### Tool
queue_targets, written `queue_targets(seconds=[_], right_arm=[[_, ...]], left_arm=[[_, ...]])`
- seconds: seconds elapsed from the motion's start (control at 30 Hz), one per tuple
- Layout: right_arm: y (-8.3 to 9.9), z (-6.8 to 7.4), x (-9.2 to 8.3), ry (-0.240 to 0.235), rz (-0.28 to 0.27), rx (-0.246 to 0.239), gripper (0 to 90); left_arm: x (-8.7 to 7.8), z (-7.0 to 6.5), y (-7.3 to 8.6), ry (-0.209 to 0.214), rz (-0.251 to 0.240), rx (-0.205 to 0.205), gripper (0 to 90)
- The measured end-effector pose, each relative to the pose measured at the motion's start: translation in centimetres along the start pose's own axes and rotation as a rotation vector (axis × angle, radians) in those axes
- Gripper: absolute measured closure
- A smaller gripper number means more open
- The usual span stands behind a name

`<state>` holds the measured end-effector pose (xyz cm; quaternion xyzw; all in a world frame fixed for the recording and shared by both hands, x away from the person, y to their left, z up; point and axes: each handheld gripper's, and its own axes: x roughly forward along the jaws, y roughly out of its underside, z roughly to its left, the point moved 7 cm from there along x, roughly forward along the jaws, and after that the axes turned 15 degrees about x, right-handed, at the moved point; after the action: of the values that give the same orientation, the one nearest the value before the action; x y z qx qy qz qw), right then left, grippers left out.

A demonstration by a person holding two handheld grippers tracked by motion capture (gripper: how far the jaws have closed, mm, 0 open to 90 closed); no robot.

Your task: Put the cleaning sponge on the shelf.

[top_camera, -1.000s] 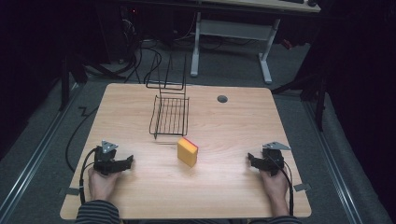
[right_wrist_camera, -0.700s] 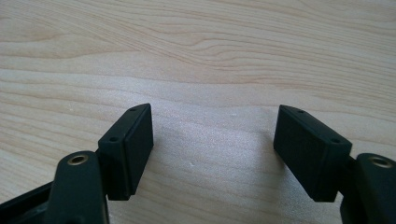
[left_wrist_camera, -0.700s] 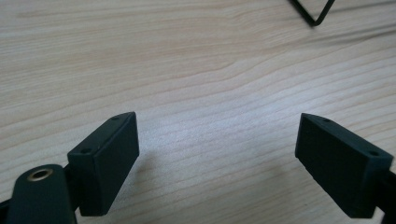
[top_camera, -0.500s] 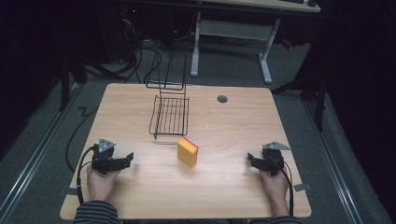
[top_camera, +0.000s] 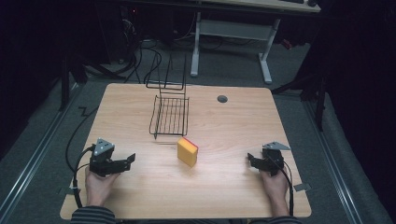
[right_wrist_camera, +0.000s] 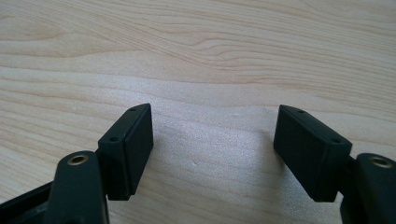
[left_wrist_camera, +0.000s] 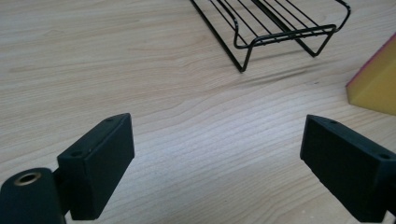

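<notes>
Dim room, pale wooden worktop (top_camera: 140,116). Yellow sponge with red face (top_camera: 187,151) upright at centre, just before wire rack (top_camera: 170,113): likely light, soft, compressible; best pinched across broad faces. Left gripper (top_camera: 127,161) near front-left corner, empty, jaws just widened, lifted since earlier frame. Right gripper (top_camera: 252,161) near front-right corner, parted, empty, unmoved.

1. The sponge (top_camera: 187,151) is a yellow block with a red top layer; it stands on one edge near the middle of the counter (top_camera: 224,196).
2. The black wire rack (top_camera: 170,114) sits just behind the sponge, empty, with its tall handle at the far end.
</notes>
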<state>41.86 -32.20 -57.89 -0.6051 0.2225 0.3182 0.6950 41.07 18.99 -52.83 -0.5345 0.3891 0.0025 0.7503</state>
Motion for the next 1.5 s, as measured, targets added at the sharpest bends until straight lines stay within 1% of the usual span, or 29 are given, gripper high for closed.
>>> queue_targets(seconds=[0.03,0.1,0.13,0.3,0.33,0.37,0.5,0.57,0.6,0.67,0.7,0.77,0.8,0.87,1.0,1.1,1.17,1.2,1.27,1.5], right_arm=[[0.0,0.0,0.0,0.000,-0.001,-0.002,28.8],[0.0,0.0,0.0,0.000,-0.001,-0.002,28.8],[0.0,0.0,0.0,0.000,-0.001,-0.002,28.8],[0.0,0.0,0.0,0.000,-0.001,-0.002,28.8],[0.0,0.0,0.0,0.000,-0.001,-0.002,28.8],[0.0,0.0,0.0,0.000,-0.001,-0.002,28.8],[0.0,0.0,0.0,0.000,-0.001,-0.002,28.8],[0.0,0.0,0.0,0.000,-0.001,-0.002,28.8],[0.0,0.0,0.0,0.001,-0.001,-0.002,28.8],[0.0,0.0,0.0,0.000,-0.001,-0.002,28.8],[0.0,0.0,0.0,0.000,-0.001,-0.002,28.8],[0.0,0.0,0.0,0.000,-0.001,-0.001,28.8],[0.0,0.0,0.0,0.000,-0.001,-0.002,28.8],[0.0,0.0,0.0,0.000,-0.001,-0.002,28.8],[0.0,0.0,0.0,0.000,-0.001,-0.002,28.8],[0.0,0.0,0.0,0.000,-0.001,-0.002,28.8],[0.0,0.0,0.0,0.000,-0.001,-0.003,28.8],[0.0,0.0,0.0,0.000,-0.001,-0.002,28.8],[0.0,0.0,0.0,0.001,-0.001,-0.002,28.8],[0.0,0.0,0.0,0.000,-0.001,-0.002,28.8]], left_arm=[[-0.1,-0.4,-0.3,0.016,-0.007,0.002,9.9],[-0.2,-0.8,-0.7,0.027,-0.014,0.016,9.5],[-0.2,-0.8,-0.7,0.027,-0.014,0.016,9.3],[-0.3,-2.1,-1.7,0.054,-0.026,0.047,8.4],[-0.4,-2.6,-2.0,0.064,-0.031,0.056,8.4],[-0.4,-2.6,-2.0,0.064,-0.031,0.056,8.4],[-0.6,-3.4,-2.7,0.095,-0.050,0.072,8.3],[-0.6,-3.7,-2.9,0.102,-0.051,0.079,8.3],[-0.5,-3.9,-3.0,0.108,-0.048,0.087,8.2],[-0.4,-4.2,-3.2,0.116,-0.054,0.090,7.6],[-0.2,-4.4,-3.4,0.122,-0.069,0.105,7.4],[-0.1,-4.5,-3.5,0.124,-0.072,0.108,6.9],[0.1,-4.6,-3.7,0.134,-0.076,0.106,5.5],[0.3,-4.9,-3.8,0.135,-0.071,0.117,5.5],[0.6,-5.6,-4.3,0.156,-0.075,0.132,4.8],[0.8,-6.2,-4.7,0.171,-0.078,0.135,3.0],[0.9,-6.8,-5.0,0.185,-0.079,0.146,2.6],[0.9,-6.9,-5.1,0.183,-0.076,0.154,1.4],[1.1,-7.5,-5.5,0.203,-0.075,0.166,1.1],[1.6,-9.0,-6.4,0.233,-0.081,0.189,0.2]])
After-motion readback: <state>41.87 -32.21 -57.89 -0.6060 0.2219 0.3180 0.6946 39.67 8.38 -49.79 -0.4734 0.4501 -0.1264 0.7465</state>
